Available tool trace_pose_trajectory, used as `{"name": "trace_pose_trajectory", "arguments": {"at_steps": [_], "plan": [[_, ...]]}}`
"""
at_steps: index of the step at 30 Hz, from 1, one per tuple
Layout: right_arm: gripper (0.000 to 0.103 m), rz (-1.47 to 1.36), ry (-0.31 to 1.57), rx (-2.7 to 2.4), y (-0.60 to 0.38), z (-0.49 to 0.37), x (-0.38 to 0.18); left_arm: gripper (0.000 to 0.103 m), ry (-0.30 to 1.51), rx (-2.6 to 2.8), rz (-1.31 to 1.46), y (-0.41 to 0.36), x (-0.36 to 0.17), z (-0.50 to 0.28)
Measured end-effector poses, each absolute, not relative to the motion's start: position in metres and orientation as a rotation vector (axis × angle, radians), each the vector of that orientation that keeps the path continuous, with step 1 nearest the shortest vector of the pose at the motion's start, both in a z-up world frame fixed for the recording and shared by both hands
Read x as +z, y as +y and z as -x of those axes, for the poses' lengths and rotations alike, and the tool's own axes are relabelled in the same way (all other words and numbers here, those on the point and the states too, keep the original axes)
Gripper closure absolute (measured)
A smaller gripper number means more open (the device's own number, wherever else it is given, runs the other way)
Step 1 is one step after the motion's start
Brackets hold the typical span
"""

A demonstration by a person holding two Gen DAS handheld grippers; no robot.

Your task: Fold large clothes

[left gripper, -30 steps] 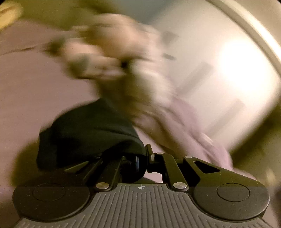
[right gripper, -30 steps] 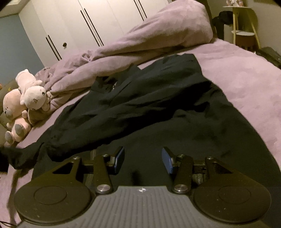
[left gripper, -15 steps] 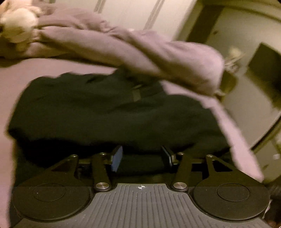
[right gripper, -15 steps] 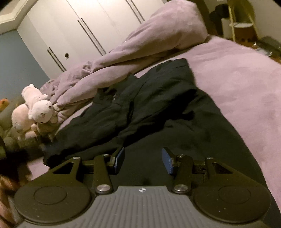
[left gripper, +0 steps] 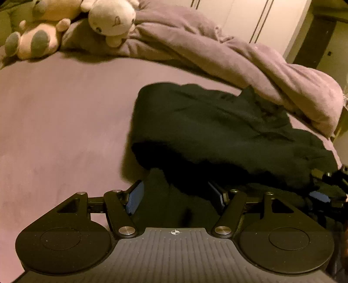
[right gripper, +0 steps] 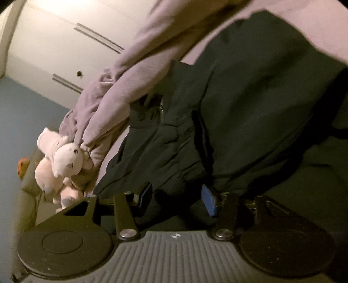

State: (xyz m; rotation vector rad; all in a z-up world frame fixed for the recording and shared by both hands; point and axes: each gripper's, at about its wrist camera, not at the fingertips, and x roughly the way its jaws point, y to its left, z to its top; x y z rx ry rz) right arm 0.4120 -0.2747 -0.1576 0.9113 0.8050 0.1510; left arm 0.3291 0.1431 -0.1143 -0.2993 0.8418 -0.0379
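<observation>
Left hand-held gripper (left gripper: pixel 176 196) jaws were opening, black cloth lying between them but unclamped. Right hand-held gripper (right gripper: pixel 177 199) stood part open over the same black garment (left gripper: pixel 228 132), gripping nothing. Garment lay bunched on the bed (left gripper: pixel 65 122), long axis running toward the duvet (left gripper: pixel 239 58); both hand-held grippers at its near edge.

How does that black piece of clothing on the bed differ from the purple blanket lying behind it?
The black garment is very dark, while the purple duvet is pale lilac. The garment lies low and partly folded on the sheet; the duvet is bunched into a long, thick roll. Plush toys rest against the duvet, none against the garment. Both are soft, rumpled fabric on the same bed.
</observation>
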Motion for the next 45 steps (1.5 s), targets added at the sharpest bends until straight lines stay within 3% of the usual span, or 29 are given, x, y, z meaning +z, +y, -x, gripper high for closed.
{"name": "trace_pose_trajectory", "arguments": {"at_steps": [3, 5, 6, 8, 10, 13, 17, 22, 24, 30, 34, 39, 45], "plan": [[0.053, -1.001, 0.810, 0.132, -0.269, -0.422, -0.169, 0.033, 0.856, -0.036, 0.305, 0.145, -0.121, -0.332], [0.067, -0.994, 0.825, 0.117, -0.260, -0.431, -0.171, 0.033, 0.862, -0.030, 0.306, 0.145, -0.122, -0.333], [0.081, -0.951, 0.835, 0.115, -0.254, -0.434, -0.167, 0.033, 0.861, -0.029, 0.303, 0.144, -0.123, -0.335], [0.085, -0.782, 0.808, 0.111, -0.241, -0.436, -0.143, 0.033, 0.852, -0.014, 0.290, 0.144, -0.120, -0.336], [0.085, -0.557, 0.652, 0.099, -0.232, -0.420, -0.103, 0.033, 0.851, 0.005, 0.282, 0.144, -0.118, -0.339], [0.085, -0.440, 0.493, 0.102, -0.248, -0.390, -0.069, 0.033, 0.852, 0.020, 0.280, 0.142, -0.116, -0.343], [0.085, -0.360, 0.526, -0.053, -0.291, -0.384, -0.078, 0.033, 0.858, 0.014, 0.269, 0.127, -0.112, -0.349], [0.080, -0.520, 0.660, -0.078, -0.339, -0.390, -0.122, 0.033, 0.865, 0.002, 0.236, 0.111, -0.108, -0.356], [0.072, -0.616, 0.666, -0.060, -0.350, -0.387, -0.130, 0.033, 0.852, 0.003, 0.212, 0.105, -0.102, -0.361], [0.068, -0.747, 0.638, -0.082, -0.368, -0.371, -0.131, 0.032, 0.816, -0.002, 0.166, 0.086, -0.090, -0.380], [0.055, -0.615, 0.536, -0.233, -0.365, -0.352, -0.101, 0.031, 0.806, -0.009, 0.139, 0.070, -0.091, -0.397], [0.055, -0.462, 0.532, -0.106, -0.329, -0.375, -0.090, 0.028, 0.807, 0.026, 0.109, 0.051, -0.103, -0.417], [0.055, -0.272, 0.660, -0.032, -0.280, -0.406, -0.128, 0.028, 0.826, -0.008, -0.058, 0.040, -0.119, -0.415]]}}
